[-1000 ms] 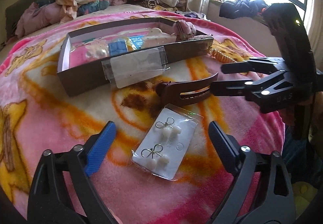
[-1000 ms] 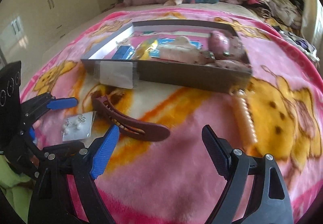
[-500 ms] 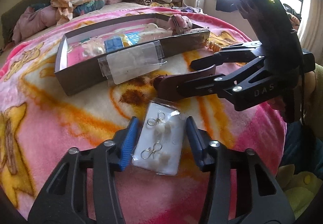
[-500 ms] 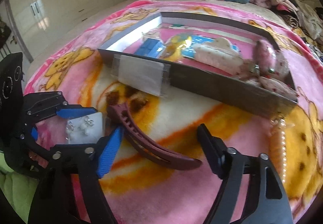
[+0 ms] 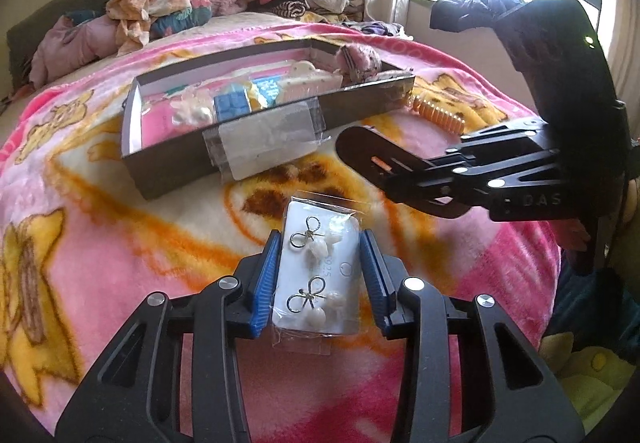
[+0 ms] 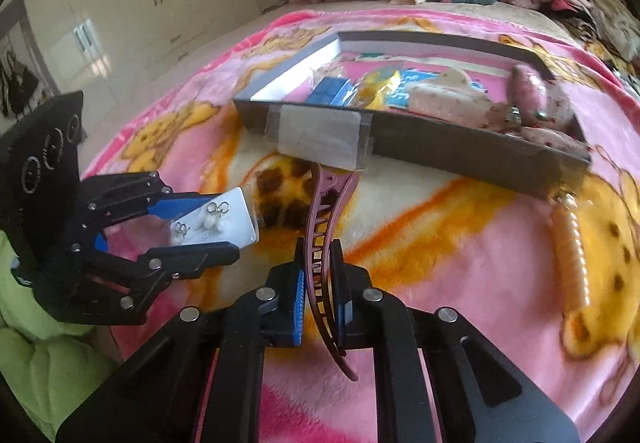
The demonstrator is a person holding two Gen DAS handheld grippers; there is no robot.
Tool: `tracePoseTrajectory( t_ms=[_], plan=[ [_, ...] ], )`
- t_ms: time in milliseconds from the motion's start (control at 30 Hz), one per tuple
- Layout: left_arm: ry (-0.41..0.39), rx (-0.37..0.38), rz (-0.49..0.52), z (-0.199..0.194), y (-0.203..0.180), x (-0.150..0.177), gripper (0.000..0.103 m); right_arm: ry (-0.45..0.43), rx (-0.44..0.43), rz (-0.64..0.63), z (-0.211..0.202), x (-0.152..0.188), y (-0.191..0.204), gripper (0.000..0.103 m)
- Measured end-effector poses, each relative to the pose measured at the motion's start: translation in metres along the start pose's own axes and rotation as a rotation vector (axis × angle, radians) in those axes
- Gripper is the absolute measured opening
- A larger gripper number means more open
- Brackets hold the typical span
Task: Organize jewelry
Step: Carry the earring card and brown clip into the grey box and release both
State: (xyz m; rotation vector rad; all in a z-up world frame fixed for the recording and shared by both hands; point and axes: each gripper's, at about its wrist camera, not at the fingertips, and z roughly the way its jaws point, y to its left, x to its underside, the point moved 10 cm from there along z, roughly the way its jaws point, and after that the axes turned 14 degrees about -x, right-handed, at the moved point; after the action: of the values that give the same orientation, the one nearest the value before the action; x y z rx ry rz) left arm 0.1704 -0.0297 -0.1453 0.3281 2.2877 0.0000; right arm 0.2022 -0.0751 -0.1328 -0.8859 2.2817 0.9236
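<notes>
Left wrist view: left gripper [image 5: 320, 275] has its jaws drawn in, blue pads pressing both long edges of the earring card [image 5: 318, 275].
Earring card: white card in a clear sleeve with two bow-shaped earrings, lying lengthwise between the fingers and reaching forward past their tips.
Left jaw motion: they closed onto the card within the last second.
Right wrist view: right gripper [image 6: 320, 283] is clamped on the hair clip [image 6: 326, 243], which stands on edge between the pads.
Hair clip: maroon, toothed, curved; its hinged end points forward beyond the fingertips toward the tray, its tail runs back under the gripper.
Right jaw motion: just been closing, with the clip between them.
Tray [image 6: 460, 147]: long dark cardboard tray ahead of both grippers on the pink blanket [image 6: 440, 263], holding a blue box, a yellow packet, a cream clip and pink pieces.
Plastic sleeve [image 6: 320, 139]: clear packet with a white card, leaning on the tray's near wall, just ahead of the clip's tip.
Pearl strand [image 6: 572, 255]: on the blanket to the right of the right gripper, near the tray's right corner.
Grippers together: left one sits to the left of the right one, apart.
</notes>
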Motion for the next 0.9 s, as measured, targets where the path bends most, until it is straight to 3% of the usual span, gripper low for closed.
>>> tracePoseTrajectory(
  t_ms=[433, 900],
  plan=[
    [-0.051, 0.023, 0.021, -0.004, -0.027, -0.033, 0.031, -0.155, 0.076, 0.093, -0.062, 0.002, -0.005, 0.011],
    [-0.094, 0.006, 0.007, -0.002, -0.03, -0.072, 0.031, -0.245, 0.13, 0.132, -0.098, -0.011, -0.024, 0.011]
  ],
)
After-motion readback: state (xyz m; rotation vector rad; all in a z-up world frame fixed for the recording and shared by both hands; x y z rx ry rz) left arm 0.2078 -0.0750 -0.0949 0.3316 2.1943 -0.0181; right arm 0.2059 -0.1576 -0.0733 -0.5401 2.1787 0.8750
